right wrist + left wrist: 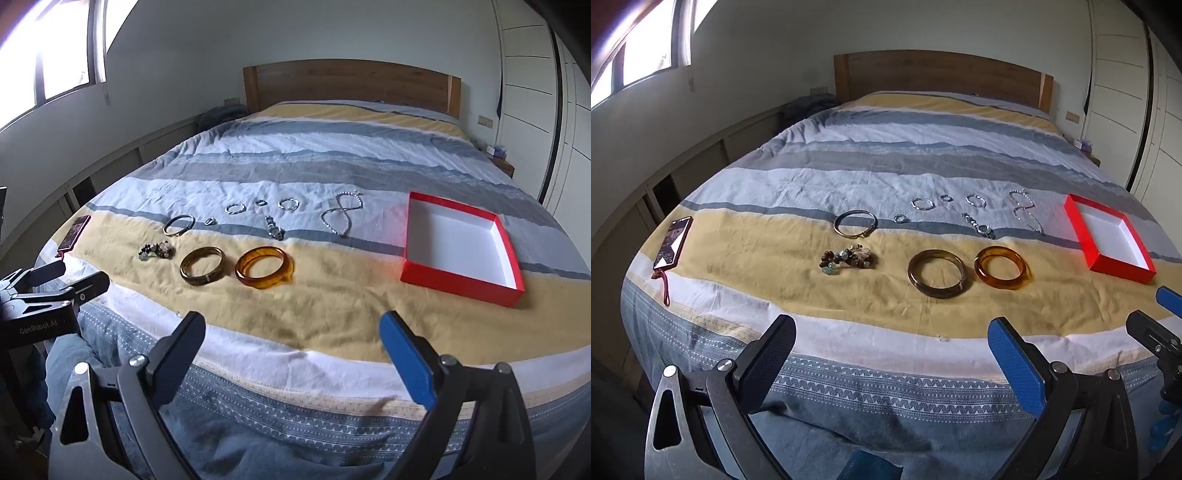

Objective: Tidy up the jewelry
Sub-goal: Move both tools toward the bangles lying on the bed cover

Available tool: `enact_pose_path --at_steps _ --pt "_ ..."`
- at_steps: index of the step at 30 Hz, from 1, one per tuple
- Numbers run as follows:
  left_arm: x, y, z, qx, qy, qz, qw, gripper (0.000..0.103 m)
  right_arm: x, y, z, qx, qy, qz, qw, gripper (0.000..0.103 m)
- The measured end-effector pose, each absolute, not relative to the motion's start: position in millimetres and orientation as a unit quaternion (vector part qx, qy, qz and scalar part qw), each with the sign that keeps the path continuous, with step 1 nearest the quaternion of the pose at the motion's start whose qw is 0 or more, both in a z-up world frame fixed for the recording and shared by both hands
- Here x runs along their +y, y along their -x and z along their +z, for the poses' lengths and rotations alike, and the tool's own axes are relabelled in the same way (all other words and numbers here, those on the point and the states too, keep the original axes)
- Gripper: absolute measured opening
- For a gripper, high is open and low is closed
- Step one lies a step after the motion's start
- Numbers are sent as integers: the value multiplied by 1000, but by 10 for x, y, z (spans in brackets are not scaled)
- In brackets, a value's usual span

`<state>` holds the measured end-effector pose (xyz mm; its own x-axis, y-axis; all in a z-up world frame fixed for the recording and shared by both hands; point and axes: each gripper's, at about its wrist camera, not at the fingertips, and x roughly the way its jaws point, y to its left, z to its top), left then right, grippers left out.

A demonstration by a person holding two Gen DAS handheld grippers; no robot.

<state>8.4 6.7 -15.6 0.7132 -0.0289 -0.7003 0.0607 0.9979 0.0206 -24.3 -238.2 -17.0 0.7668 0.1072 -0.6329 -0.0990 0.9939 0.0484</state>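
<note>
Jewelry lies spread on a striped bedspread. A dark olive bangle [937, 272] [202, 271] and an amber bangle [1001, 272] [264, 270] lie side by side. A thin metal bangle [855, 223] [179, 225], a beaded bracelet [847, 259] [157, 252], small silver rings, a watch [979, 226] [274, 228] and a silver chain [1026, 210] [341, 215] lie around them. An empty red box [1110, 239] [461, 248] sits to the right. My left gripper [892, 341] and right gripper [291, 332] hover open over the bed's near edge, nothing between their fingers.
A phone [673, 242] with a red cord lies at the bed's left edge. The wooden headboard [942, 75] stands at the far end, a window on the left, white wardrobe doors [1119, 85] on the right. The right gripper's body [1160, 332] shows in the left wrist view.
</note>
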Motion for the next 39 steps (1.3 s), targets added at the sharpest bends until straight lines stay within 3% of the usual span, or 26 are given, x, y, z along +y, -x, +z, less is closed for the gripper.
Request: enact_pose_path --at_steps 39 --pt "577 -646 -445 448 42 8 893 102 -2427 -435 -437 430 -12 25 902 94"
